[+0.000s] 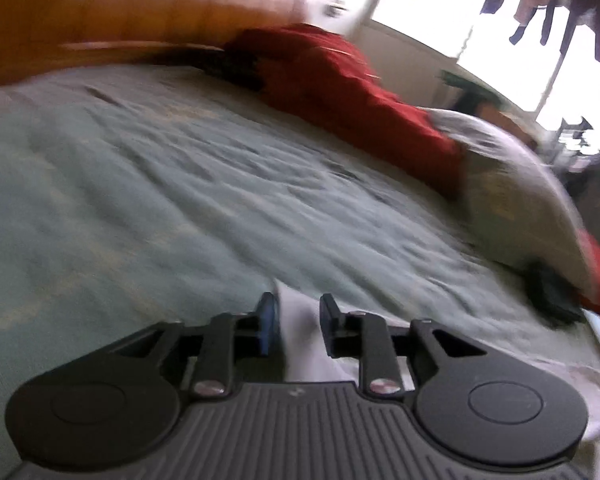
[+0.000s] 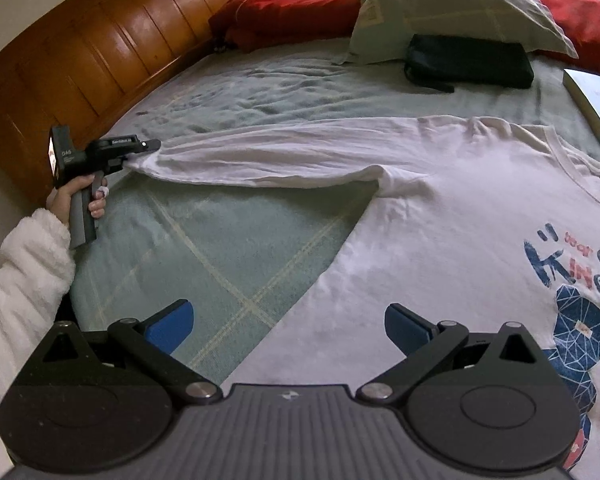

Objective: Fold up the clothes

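Here the soft, light white T-shirt [image 2: 440, 216] lies flat — its sleeve cuff [image 2: 148, 160] at nine o'clock pinched in the left gripper [image 1: 296, 320]; the right gripper [image 2: 288, 324] is held wide, empty — hem corners are best gripped.

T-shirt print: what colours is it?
Blue and red on the white T-shirt; right wrist view shows it best.

A white T-shirt [image 2: 440, 216] with a blue and red print lay spread on a pale green blanket [image 2: 188, 240]. The right gripper [image 2: 288, 326] hovered at the shirt's lower edge, its blue-padded jaws wide apart. Far left, a hand [image 2: 78, 196] in a fluffy white sleeve [image 2: 20, 280] held the left gripper [image 2: 140, 152], which pinched the end of the stretched-out sleeve. A pillow [image 2: 452, 4], a black pouch [image 2: 468, 62] and a book [image 2: 596, 100] lay near the wooden headboard [image 2: 80, 52].
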`<state>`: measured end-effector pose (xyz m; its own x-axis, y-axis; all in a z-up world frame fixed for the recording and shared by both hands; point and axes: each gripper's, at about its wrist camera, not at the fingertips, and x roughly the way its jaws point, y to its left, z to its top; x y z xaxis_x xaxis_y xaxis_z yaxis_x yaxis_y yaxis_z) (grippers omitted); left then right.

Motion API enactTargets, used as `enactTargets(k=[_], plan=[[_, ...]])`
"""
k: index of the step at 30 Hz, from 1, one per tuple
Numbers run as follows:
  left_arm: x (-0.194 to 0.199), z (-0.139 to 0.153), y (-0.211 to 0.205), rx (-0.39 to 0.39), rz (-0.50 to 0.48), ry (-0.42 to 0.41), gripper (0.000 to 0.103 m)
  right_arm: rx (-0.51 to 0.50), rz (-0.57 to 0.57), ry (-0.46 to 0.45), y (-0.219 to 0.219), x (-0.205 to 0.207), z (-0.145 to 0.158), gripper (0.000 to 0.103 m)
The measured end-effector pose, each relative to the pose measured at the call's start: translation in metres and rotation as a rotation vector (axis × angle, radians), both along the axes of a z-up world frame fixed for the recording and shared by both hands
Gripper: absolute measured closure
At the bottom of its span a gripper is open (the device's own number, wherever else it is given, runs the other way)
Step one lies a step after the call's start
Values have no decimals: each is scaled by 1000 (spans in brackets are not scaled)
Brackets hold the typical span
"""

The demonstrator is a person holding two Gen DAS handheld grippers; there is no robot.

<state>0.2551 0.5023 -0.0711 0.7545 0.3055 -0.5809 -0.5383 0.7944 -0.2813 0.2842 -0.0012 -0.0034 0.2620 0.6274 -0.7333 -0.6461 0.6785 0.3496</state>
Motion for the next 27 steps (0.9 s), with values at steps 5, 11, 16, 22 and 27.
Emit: enactTargets(k=[5, 11, 16, 22, 27], plan=[[0, 21, -33, 148, -73, 56, 52, 15, -12, 9, -1, -1, -1, 0], [34, 16, -99, 207, -363, 107, 42, 6, -5, 10, 5, -4, -3, 0], [37, 21, -117, 206, -403, 108, 41, -14, -4, -17, 0, -9, 2, 0], [39, 31, -137, 204, -446, 101, 41, -6, -59, 4, -23, -5, -3, 0], [45, 37, -163, 193, -493, 93, 22, 27, -101, 42, -33, -3, -8, 0]])
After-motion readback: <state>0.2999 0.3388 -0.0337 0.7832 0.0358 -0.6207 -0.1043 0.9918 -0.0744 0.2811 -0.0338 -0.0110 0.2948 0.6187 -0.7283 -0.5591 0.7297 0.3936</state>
